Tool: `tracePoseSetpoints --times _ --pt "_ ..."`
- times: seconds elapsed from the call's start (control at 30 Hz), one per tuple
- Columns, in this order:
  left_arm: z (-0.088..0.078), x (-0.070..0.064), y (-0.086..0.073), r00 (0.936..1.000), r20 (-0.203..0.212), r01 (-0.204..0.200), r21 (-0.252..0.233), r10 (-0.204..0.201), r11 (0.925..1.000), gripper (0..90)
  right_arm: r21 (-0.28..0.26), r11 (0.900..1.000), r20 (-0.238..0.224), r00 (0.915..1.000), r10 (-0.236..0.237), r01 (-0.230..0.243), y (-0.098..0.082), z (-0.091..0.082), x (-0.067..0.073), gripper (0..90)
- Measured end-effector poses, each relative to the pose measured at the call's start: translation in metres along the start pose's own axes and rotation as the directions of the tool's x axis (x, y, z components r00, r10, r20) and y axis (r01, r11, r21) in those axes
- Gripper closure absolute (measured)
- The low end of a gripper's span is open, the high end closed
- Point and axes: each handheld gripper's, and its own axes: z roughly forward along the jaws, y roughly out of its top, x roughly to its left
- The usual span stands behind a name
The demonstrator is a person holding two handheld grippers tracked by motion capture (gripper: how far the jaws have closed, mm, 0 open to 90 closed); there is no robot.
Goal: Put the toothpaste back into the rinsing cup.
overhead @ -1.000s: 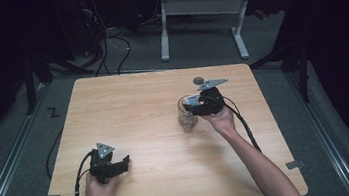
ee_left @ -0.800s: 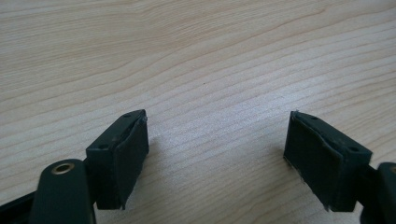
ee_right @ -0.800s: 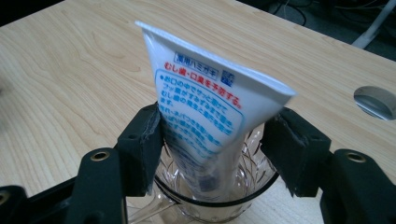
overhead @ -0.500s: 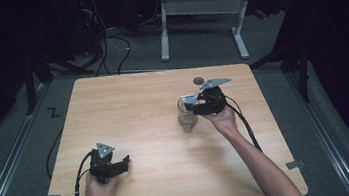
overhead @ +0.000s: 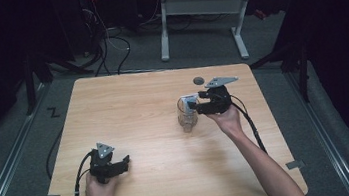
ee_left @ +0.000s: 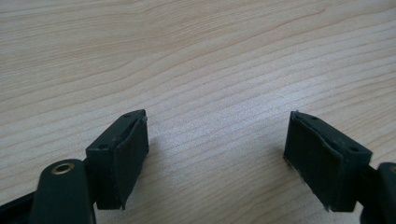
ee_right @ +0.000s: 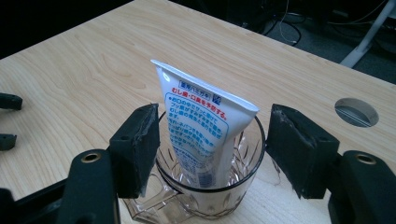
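Overhead, the wooden table [overhead: 128,108] took up most of the scene, pale and bare across its left half, with a small round hole [overhead: 198,80] near its far edge. Beyond it on the grey floor stood the white legs of a desk [overhead: 199,12] among loose cables.

Two forearms came in from the near edge. The right hand [overhead: 228,119] held the right gripper [overhead: 194,106] out over the right half of the table, right at a clear glass cup [overhead: 187,115]. Seen along that gripper's own view, the cup [ee_right: 210,182] stood upright on the wood between the two black jaws, which stood apart on either side of its rim; they had just been opening, and neither pad pressed on the glass or on what was inside. I could not tell whether the left pad brushed the rim.

Inside the cup stood a white toothpaste tube [ee_right: 203,126], cap end down and crimped flat end up, leaning toward the left and sticking well above the rim, its blue and red print facing the camera.

Near the front left corner, the left hand [overhead: 98,193] rested with the left gripper [overhead: 125,160] low over the table. Its jaws stood wide apart with only bare wood [ee_left: 210,70] between them, well away from the cup.
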Motion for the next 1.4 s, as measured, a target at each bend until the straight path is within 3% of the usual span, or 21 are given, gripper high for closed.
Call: tracePoseSetpoints --times 0.5,1.07,1.4 --pt "0.000 0.000 0.000 1.0000 0.000 0.000 0.000 0.000 1.0000 21.9 -0.043 0.999 -0.002 0.9997 0.025 -0.025 -0.002 -0.019 -0.006 37.1" --pt "0.000 0.000 0.000 1.0000 0.000 0.000 0.000 0.000 1.0000 21.9 -0.090 0.990 0.005 0.9945 0.105 -0.104 -0.015 -0.042 -0.019 40.8" --pt "0.000 0.000 0.000 1.0000 0.000 -0.001 0.000 0.001 1.0000 21.9 -0.105 0.987 0.018 0.9921 0.124 -0.122 -0.022 -0.053 -0.025 42.1"
